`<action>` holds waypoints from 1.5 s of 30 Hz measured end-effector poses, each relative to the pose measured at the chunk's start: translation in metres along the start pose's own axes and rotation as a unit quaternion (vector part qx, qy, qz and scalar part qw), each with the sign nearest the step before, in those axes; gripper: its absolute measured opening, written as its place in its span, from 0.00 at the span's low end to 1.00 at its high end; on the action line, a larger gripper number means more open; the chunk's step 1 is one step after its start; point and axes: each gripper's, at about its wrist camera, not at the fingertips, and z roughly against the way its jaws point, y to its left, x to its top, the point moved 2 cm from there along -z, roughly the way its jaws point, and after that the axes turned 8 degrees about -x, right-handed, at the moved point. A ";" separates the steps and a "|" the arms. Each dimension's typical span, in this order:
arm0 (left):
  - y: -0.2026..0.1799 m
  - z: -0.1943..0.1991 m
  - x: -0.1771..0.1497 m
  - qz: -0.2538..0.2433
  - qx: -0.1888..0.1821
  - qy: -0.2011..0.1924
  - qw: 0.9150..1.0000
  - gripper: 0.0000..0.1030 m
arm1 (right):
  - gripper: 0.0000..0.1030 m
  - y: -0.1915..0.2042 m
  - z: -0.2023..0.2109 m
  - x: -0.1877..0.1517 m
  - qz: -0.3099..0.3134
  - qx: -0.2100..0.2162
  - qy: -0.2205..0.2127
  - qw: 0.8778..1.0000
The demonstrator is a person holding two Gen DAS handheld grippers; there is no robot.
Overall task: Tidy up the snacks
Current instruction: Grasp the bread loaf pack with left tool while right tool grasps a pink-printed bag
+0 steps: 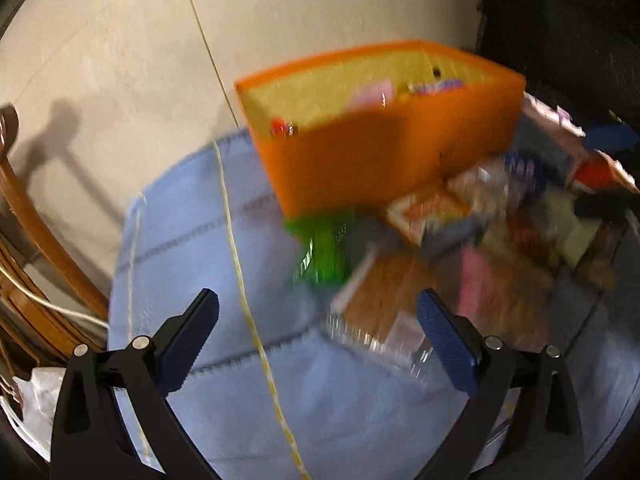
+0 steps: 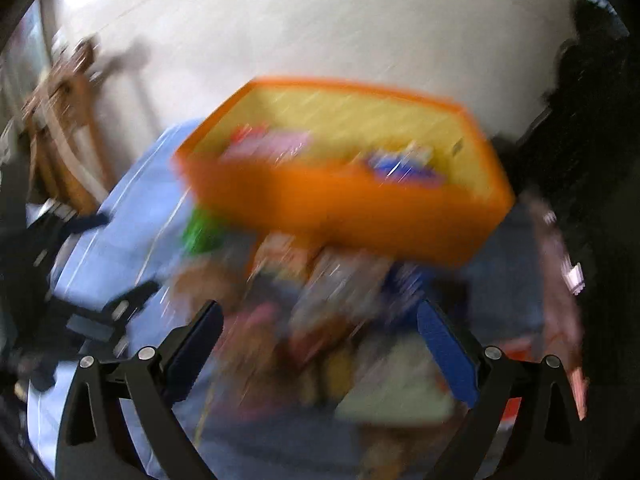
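- From the left wrist view, we see our left gripper (image 1: 318, 314) with its jaws spread wide and nothing between the pads; it hangs above the light blue cloth (image 1: 192, 240).
- The orange basket (image 1: 384, 148) stands on the far part of that cloth, yellow inside, with a few packets showing over its near wall.
- A green packet (image 1: 320, 254) lies just in front of the basket's near left corner, touching or almost touching it; we cannot tell which.
- To the right of it a blurred pile of snack packets (image 1: 480, 240) spreads across the table, reaching up to the basket's near wall.
- A wooden chair (image 1: 36, 216) shows at the left edge, over a pale tiled floor (image 1: 120, 60).
- From the right wrist view, heavily blurred, our right gripper (image 2: 320, 318) is likewise spread wide and empty, hanging over the snack pile (image 2: 332, 320).
- The orange basket (image 2: 344, 208) sits beyond the pile, with red, pink and blue packets inside.
- The green packet (image 2: 200, 232) peeks out at the basket's near left corner.
- The left gripper (image 2: 92, 304) shows dark at the left, over the blue cloth (image 2: 132, 208).
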 end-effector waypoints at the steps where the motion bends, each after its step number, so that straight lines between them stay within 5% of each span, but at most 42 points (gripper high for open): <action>1: 0.000 -0.003 -0.007 -0.004 -0.006 0.002 1.000 0.94 | 0.95 0.008 -0.001 -0.009 0.003 0.012 0.007 1.000; 5: -0.001 -0.016 -0.015 -0.023 -0.029 -0.004 0.999 0.94 | 0.95 0.036 -0.014 -0.037 0.030 0.051 0.030 0.998; 12: -0.012 -0.034 -0.012 -0.049 -0.088 -0.009 0.995 0.94 | 0.95 0.045 -0.043 -0.033 0.045 0.039 0.033 0.998; 21: -0.026 -0.067 -0.023 -0.101 -0.096 0.029 0.990 0.96 | 0.95 0.035 -0.082 -0.021 0.037 0.029 0.057 0.997; 30: -0.014 -0.070 -0.025 -0.077 -0.123 0.019 0.989 0.94 | 0.89 0.056 -0.084 -0.020 0.071 0.003 0.054 0.996; 37: 0.000 -0.067 -0.031 -0.062 -0.138 0.016 0.988 0.93 | 0.83 0.083 -0.092 -0.016 0.095 0.025 0.063 0.993; 39: 0.004 -0.068 -0.032 -0.050 -0.141 0.020 0.989 0.93 | 0.83 0.087 -0.097 -0.018 0.110 -0.002 0.064 0.992; 42: 0.007 -0.069 -0.031 -0.053 -0.139 0.020 0.989 0.94 | 0.85 0.071 -0.108 -0.015 0.042 0.015 0.071 0.996; 45: 0.005 -0.069 -0.029 -0.060 -0.136 0.018 0.989 0.94 | 0.80 0.077 -0.111 -0.015 0.058 0.011 0.068 0.996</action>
